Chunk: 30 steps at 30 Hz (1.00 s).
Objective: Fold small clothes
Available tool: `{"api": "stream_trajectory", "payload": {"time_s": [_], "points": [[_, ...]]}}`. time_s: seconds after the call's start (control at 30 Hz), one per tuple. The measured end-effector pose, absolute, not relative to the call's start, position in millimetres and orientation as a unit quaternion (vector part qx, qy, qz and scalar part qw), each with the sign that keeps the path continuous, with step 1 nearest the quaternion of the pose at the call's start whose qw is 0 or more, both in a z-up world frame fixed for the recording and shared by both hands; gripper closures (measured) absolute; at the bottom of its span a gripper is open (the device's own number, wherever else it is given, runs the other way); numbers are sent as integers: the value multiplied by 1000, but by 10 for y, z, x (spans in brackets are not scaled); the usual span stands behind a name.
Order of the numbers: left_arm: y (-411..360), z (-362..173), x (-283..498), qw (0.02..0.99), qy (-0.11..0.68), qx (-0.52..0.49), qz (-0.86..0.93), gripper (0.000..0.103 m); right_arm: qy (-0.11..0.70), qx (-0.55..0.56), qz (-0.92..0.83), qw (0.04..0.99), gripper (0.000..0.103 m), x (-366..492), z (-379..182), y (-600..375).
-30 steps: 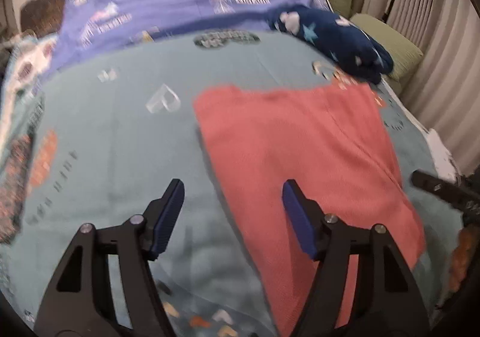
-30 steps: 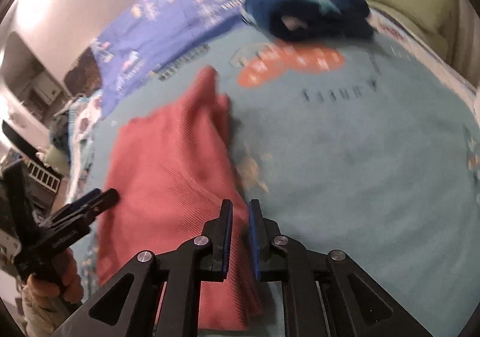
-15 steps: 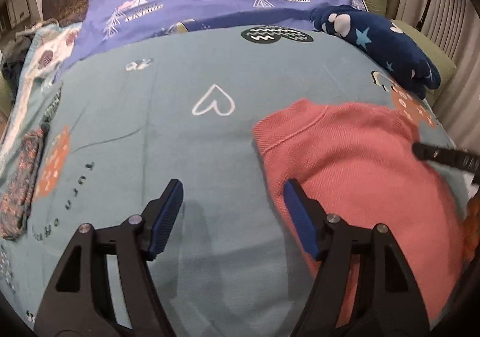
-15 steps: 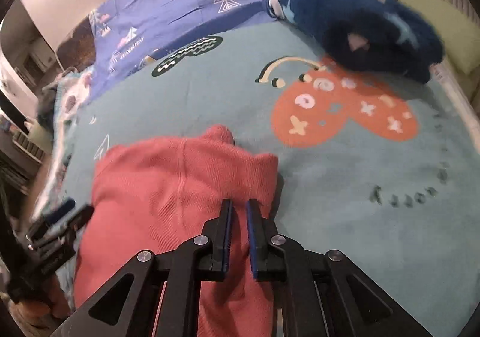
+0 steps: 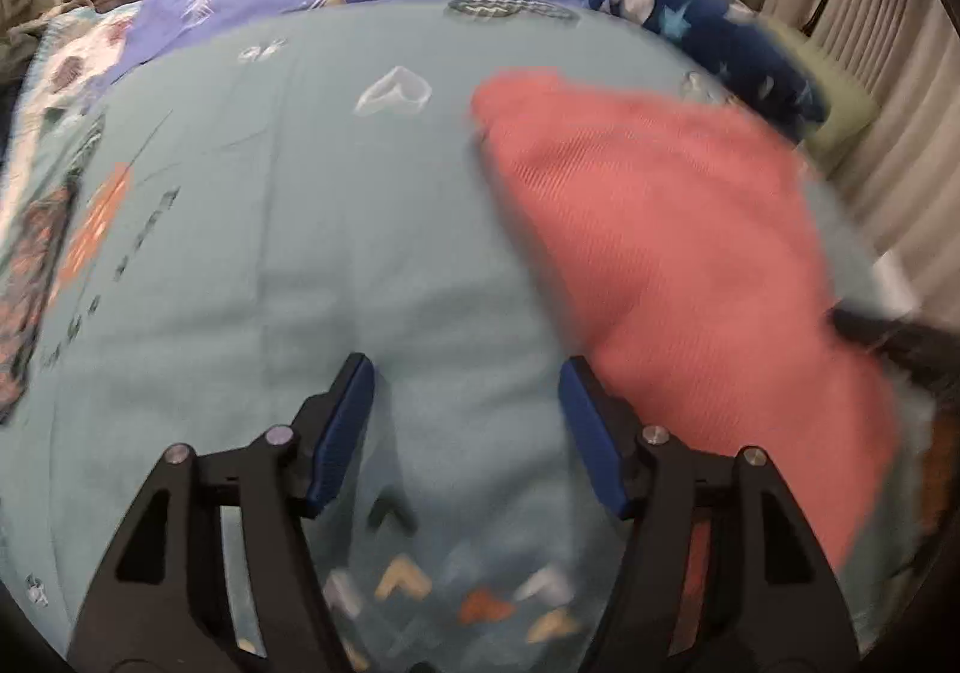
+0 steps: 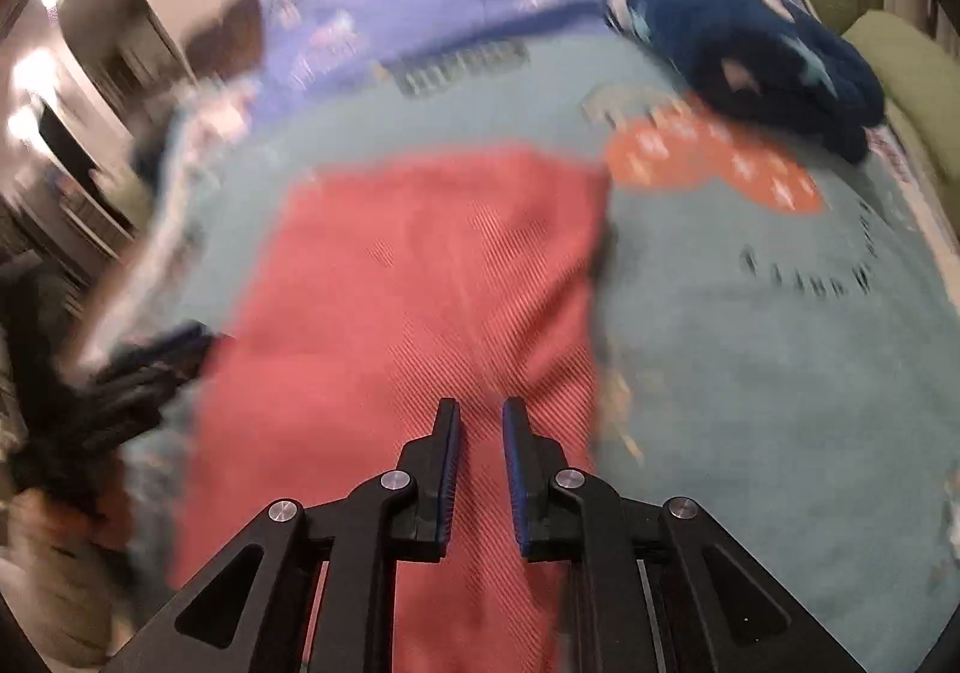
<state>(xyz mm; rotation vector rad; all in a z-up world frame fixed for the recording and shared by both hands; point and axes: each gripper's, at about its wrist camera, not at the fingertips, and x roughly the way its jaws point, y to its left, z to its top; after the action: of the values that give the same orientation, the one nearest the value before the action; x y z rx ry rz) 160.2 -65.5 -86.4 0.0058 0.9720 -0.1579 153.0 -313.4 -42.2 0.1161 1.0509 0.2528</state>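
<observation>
Coral knit garment (image 6: 420, 301) lies flat on bed (image 5: 270, 253); left hand-held gripper (image 5: 465, 415) wide open, empty; right hand-held gripper (image 6: 480, 451) slightly parted above it, gripping nothing.

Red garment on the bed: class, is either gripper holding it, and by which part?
Left gripper is open, holding nothing. Right gripper has its fingers nearly together over the red garment; whether they pinch cloth cannot be told.
</observation>
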Motion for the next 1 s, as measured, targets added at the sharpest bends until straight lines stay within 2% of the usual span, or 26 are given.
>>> {"api": "stream_trajectory", "payload": {"time_s": [0.07,0.17,0.33,0.43,0.53,0.63,0.7,0.73,0.83,0.93,1.0], "points": [[-660,-788,1437,882,464,8,-81,37,485,71,108,865,88,1405,-406,-3202],[-599,-595,1158,880,457,-42,-124,37,484,95,107,863,88,1185,-302,-3298],[-705,-399,639,885,425,-32,-186,37,470,78,122,871,88,802,-116,-3236],[-804,-514,455,864,444,-26,-237,37,465,70,128,873,87,660,-75,-3132],[-876,-748,511,857,474,-24,-199,37,469,67,137,870,86,587,-115,-3052],[-933,-747,561,871,462,-37,-160,50,476,72,136,866,85,570,-179,-3027],[-997,-696,583,865,464,-72,-178,87,479,77,139,863,82,552,-220,-3016],[-1054,-678,605,862,466,-78,-183,92,482,77,140,862,81,544,-245,-3009],[-1131,-660,520,873,456,-49,-164,93,491,73,130,858,79,537,-345,-3008],[-937,-789,415,861,478,-70,-158,96,497,94,126,853,79,509,-447,-3100],[-811,-844,329,861,479,-80,-156,102,498,100,129,852,79,497,-454,-3132]]}}
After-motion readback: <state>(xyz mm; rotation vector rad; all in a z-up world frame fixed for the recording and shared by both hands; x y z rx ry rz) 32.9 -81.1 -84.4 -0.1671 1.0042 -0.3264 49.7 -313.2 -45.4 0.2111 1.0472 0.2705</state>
